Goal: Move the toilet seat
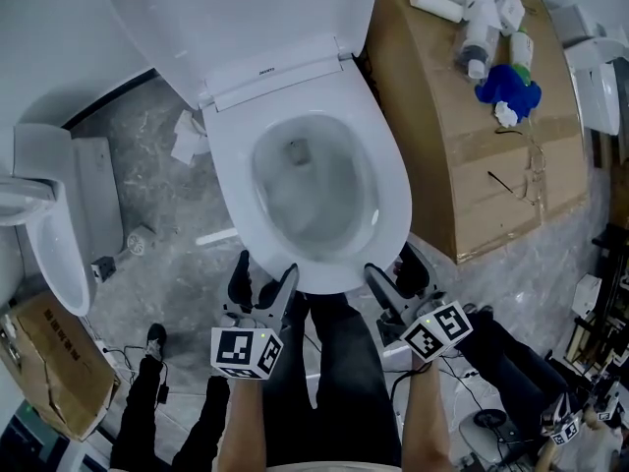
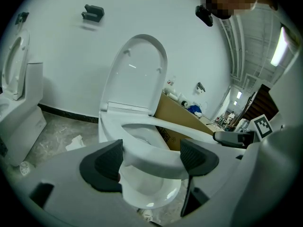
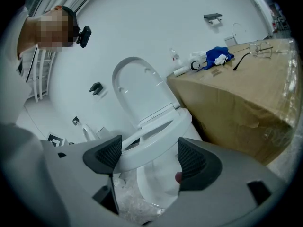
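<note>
The white toilet seat (image 1: 391, 180) lies down on the bowl, and its lid (image 1: 246, 8) stands raised against the wall. My left gripper (image 1: 265, 268) is at the seat's front rim, left of centre, and stands open. My right gripper (image 1: 393, 265) is at the front rim's right side, also open. In the left gripper view the seat (image 2: 194, 132) runs across the gap of the left gripper (image 2: 150, 157). The right gripper view shows the seat (image 3: 163, 129) crossing between the pads of the right gripper (image 3: 146, 157). Whether the pads touch the rim is unclear.
A large cardboard box (image 1: 472, 136) stands close on the toilet's right, with bottles and a blue cloth (image 1: 508, 87) on it. A second toilet (image 1: 49, 254) stands at the left. Crumpled paper (image 1: 187, 141) lies on the floor. The person's dark-trousered legs are below the grippers.
</note>
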